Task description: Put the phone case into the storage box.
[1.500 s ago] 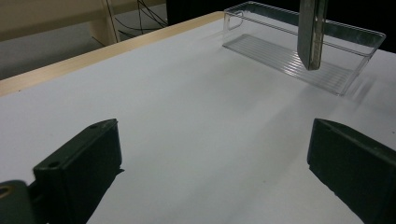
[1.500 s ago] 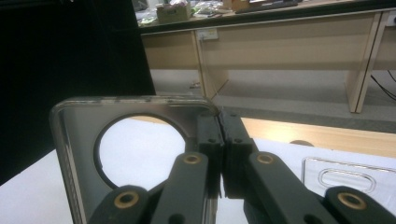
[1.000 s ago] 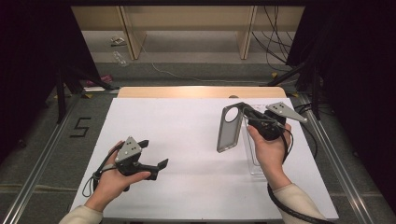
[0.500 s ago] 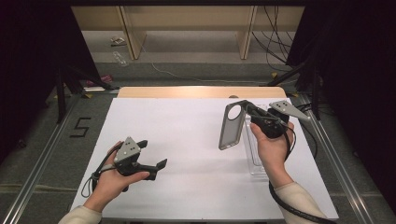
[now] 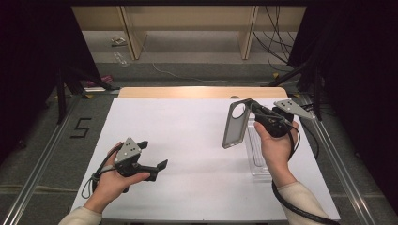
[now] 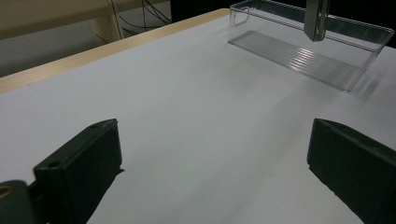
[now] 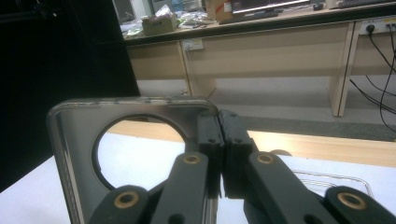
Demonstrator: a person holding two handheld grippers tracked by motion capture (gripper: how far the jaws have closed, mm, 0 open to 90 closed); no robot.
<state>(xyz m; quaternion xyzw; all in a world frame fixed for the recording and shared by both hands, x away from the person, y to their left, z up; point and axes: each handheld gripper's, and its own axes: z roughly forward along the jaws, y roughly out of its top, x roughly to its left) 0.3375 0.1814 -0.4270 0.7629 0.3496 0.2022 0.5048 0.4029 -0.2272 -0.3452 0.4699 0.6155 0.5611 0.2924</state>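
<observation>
The right tool (image 5: 251, 105) is clamped on the top edge of a grey phone case with a round hole (image 5: 234, 125), so it hangs above the clear plastic tray (image 5: 258, 161) at the right of the bench. The left tool (image 5: 152, 157) rests near, jaws apart, holding nothing.

A lab: dark curtains (image 5: 42, 56), cables (image 5: 277, 28), cluttered benches (image 7: 261, 14) round a white table (image 5: 187, 140).

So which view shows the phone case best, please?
The high view: the whole phone case hangs from the right hand-held gripper. The right gripper view shows its top with the round hole; the left gripper view its lower tip.
</observation>
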